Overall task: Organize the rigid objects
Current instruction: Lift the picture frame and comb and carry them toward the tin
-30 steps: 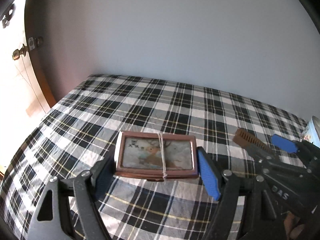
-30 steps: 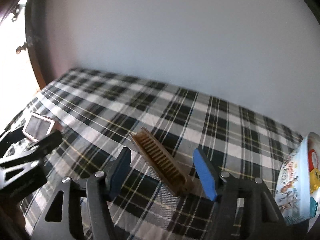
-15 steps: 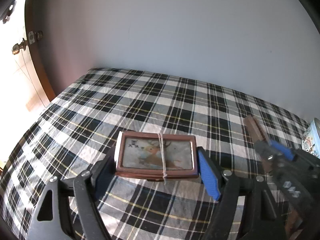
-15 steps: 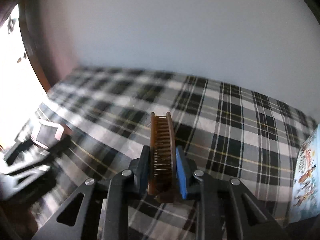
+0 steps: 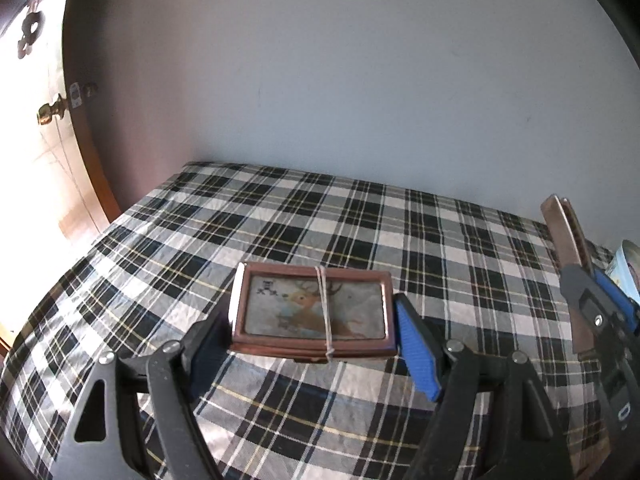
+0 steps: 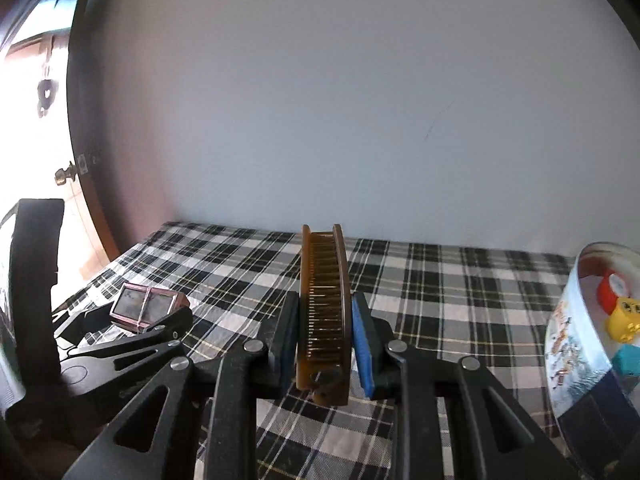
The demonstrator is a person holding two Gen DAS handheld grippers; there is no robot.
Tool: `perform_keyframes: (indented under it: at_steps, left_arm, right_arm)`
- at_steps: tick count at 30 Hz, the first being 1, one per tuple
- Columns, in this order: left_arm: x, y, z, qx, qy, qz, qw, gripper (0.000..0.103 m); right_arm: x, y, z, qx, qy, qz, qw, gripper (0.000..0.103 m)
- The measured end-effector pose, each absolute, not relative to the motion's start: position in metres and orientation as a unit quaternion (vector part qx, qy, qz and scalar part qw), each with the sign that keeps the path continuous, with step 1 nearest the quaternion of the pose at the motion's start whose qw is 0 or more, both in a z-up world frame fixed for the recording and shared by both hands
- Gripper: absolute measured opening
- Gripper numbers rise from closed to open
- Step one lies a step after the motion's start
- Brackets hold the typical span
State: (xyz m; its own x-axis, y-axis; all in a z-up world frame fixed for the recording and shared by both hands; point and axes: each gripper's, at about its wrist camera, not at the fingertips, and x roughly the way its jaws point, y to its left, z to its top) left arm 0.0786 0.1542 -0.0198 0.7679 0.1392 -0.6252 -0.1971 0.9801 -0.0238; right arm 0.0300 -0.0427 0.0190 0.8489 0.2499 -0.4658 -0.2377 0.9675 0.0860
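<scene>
Yellow and red blocks [image 6: 618, 306] only rightward.

One brown folding comb [image 6: 323, 312], one framed deer picture [image 5: 314, 310], one round tin [image 6: 576, 344] holding three toy blocks [image 6: 622, 318], and two grippers.

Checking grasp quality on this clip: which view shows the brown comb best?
The right wrist view: the brown comb sits centred between the right gripper pads, teeth visible, lifted above the plaid cloth. The left wrist view catches the comb only edge-on at the far right, its lower part hidden by the gripper.
</scene>
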Motion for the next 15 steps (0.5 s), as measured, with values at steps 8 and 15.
perform_keyframes:
  at_steps: [8, 15]
  left_arm:
    - [0.067, 0.153, -0.014, -0.054, 0.307, 0.095, 0.945, 0.077]
    - [0.057, 0.154, -0.011, -0.062, 0.295, 0.099, 0.948, 0.077]
  right_arm:
    - [0.010, -0.037, 0.023, -0.015, 0.211, 0.114, 0.971, 0.027]
    - [0.003, -0.034, 0.022, -0.022, 0.205, 0.115, 0.972, 0.027]
